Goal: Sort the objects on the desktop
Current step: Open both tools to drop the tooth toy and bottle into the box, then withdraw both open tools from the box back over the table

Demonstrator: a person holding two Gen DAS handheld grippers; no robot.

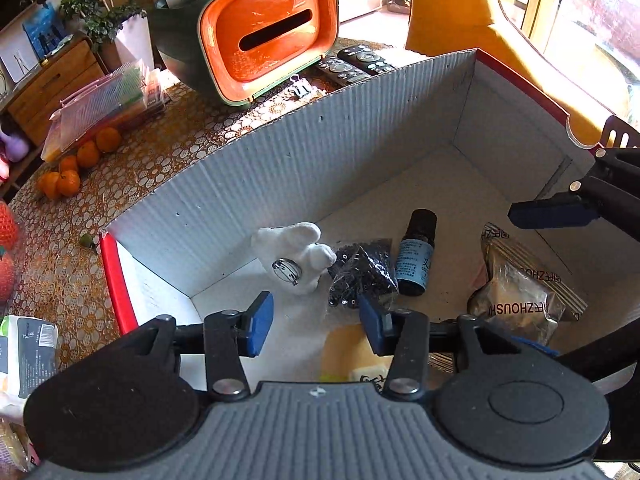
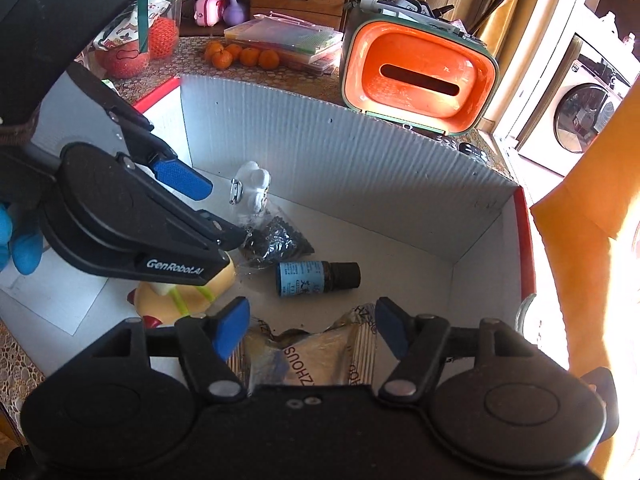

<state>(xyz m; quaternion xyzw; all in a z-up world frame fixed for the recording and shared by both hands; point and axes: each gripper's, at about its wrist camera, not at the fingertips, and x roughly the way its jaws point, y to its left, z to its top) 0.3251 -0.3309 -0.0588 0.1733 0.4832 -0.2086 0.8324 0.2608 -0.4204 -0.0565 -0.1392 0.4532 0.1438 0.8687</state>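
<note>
Corrugated card: the box on the worktop, red-edged, holds everything sorted so far.
Left tongs: parted narrowly, nothing between the pads, hanging inside the box.
Right tongs: parted wider, empty, above the snack packet.
Small bottle: lying mid-box, beyond the packet.
Bead bag: just beside the bottle, touching the white toy, just beyond the left tongs.
Risk: both tongs crowd one box; they may knock together or roll the bottle.
</note>
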